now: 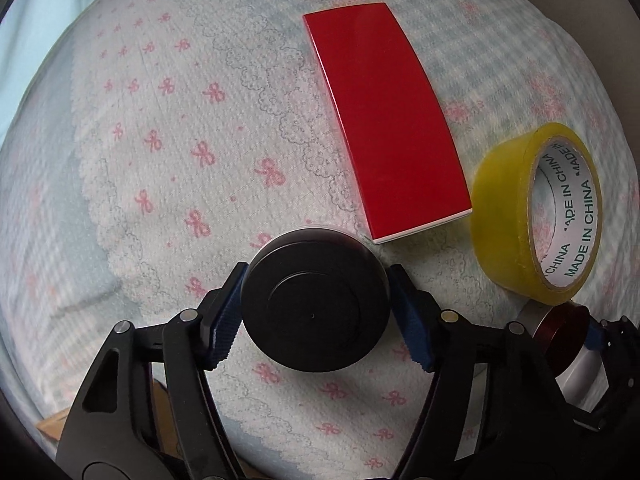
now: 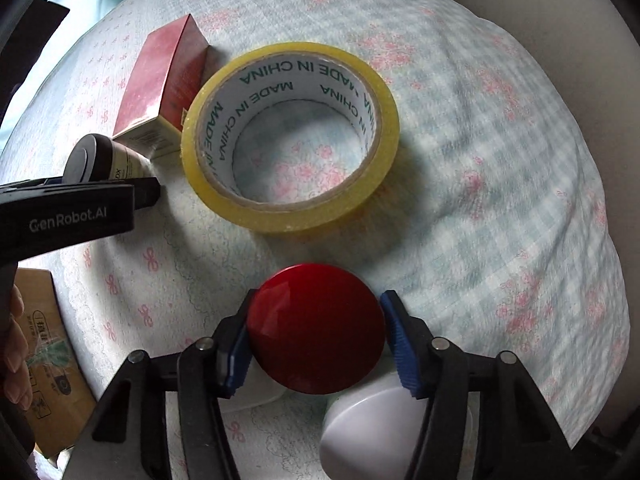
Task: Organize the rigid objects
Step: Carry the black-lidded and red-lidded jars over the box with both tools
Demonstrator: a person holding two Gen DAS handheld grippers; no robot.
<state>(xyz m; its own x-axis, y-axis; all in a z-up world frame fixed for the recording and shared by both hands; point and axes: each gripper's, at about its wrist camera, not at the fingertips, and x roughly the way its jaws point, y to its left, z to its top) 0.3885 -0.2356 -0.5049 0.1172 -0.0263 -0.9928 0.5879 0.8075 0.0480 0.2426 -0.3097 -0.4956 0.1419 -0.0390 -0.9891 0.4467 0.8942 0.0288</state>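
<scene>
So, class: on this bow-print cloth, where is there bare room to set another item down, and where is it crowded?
Free: the wide stretch of cloth left of the red box, and the checked area right of the yellow tape roll. Crowded: where the box, tape roll, black-lidded jar and red-lidded jar cluster.

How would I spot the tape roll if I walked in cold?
Start at the cloth printed with pink bows. On it, a red box lies flat; the tape roll sits beside its end. It is the only ring there: yellow, hollow, with "MADE IN CHINA" printed inside.
</scene>
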